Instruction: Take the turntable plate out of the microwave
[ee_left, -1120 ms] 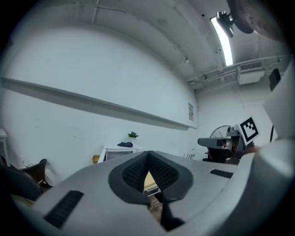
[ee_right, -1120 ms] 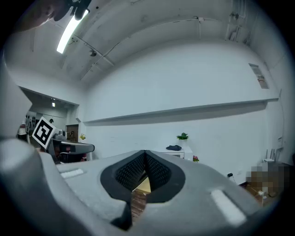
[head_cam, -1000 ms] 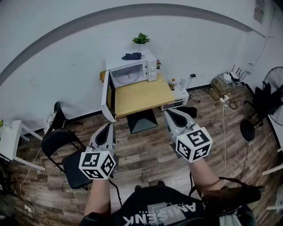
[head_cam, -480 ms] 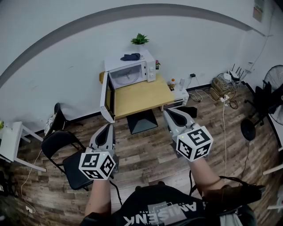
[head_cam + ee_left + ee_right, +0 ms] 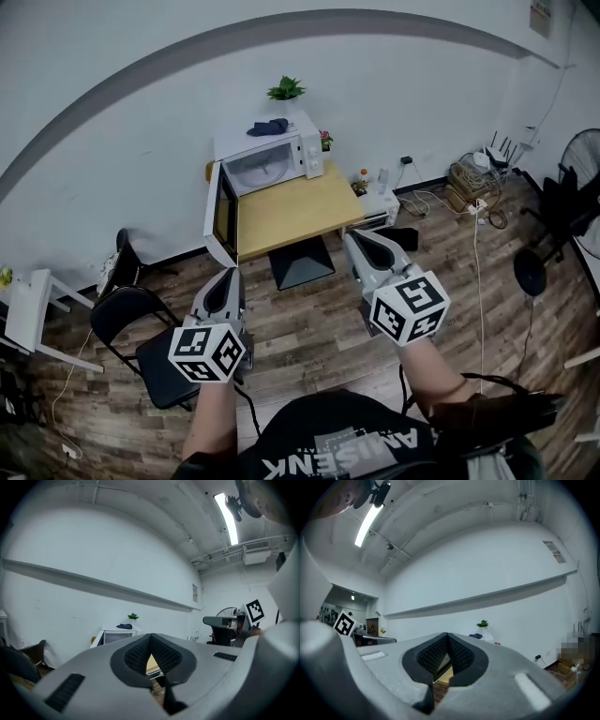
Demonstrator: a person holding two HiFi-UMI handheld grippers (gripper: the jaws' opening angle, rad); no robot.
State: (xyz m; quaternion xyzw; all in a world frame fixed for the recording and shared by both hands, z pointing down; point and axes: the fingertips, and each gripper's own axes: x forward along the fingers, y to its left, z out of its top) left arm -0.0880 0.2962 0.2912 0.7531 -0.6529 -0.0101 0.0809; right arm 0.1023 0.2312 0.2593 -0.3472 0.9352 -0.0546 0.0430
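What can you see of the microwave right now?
The microwave is a white box at the back of the wooden table, against the wall. Its door hangs wide open to the left, dark on the inside. The pale plate lies in the cavity. The control panel is on the right. A dark cloth and a small plant sit on top.

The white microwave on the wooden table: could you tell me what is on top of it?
On the white microwave lie a dark blue cloth and, at the back, a small green potted plant. Anything under the cloth is hidden.
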